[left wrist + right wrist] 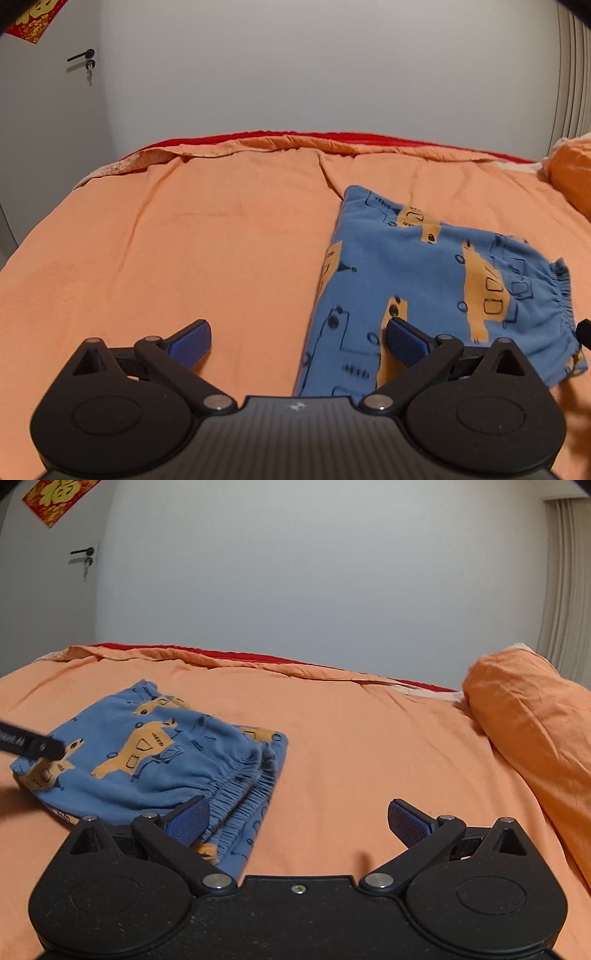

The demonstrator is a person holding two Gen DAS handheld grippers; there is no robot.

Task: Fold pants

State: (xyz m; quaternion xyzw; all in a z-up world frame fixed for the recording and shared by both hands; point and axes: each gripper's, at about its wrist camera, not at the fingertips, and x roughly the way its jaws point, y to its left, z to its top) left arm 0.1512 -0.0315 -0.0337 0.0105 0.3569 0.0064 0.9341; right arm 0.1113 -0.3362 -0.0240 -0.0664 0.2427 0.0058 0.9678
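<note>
So the blue pants (436, 280) with the orange car print are lying folded into a small bundle on the orange bedsheet (184, 240). In the left wrist view they fill the lower right of the frame, and the left gripper (297, 345) has its jaws spread wide, gripping nothing; its right blue pad (404, 341) sits over the pants' near edge. In the right wrist view the pants (147, 753) are at left centre, elastic waistband facing the camera. The right gripper (295, 821) is spread too, its left pad (186, 823) just over the waistband. An orange pillow (535, 731) lies at the right edge.
</note>
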